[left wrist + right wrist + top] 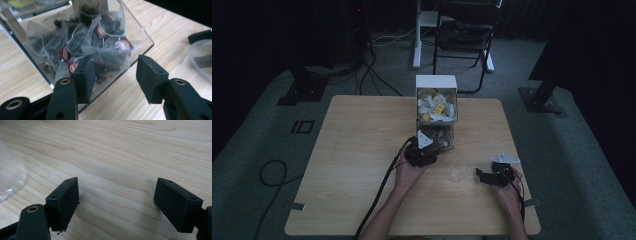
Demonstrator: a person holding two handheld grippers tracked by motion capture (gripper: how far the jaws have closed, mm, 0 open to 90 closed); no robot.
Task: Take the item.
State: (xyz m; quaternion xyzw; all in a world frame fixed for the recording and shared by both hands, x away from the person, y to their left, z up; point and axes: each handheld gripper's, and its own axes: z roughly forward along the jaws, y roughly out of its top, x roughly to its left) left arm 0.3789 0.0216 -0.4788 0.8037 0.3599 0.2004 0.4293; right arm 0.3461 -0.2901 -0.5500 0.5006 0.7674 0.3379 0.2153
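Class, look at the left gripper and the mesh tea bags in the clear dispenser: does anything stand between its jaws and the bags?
Yes. The clear plastic dispenser's front wall stands between the open left gripper and the mesh tea bags with red tags; one jaw reaches over its edge.

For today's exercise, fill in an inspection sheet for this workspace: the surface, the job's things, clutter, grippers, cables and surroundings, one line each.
Surface: light wooden table, bare across most of its top.
Job's things: clear two-tier dispenser box; lower tray holds tea bags with red tags, upper tier holds pale packets. A clear plastic cup stands between the grippers.
Clutter: nothing seen.
Grippers: left gripper open at the lower tray's mouth; right gripper open above bare wood, beside the cup.
Cables: black cable trails from the left gripper; more cables on the floor.
Surroundings: dim room, grey carpet, black folding chair behind the table.
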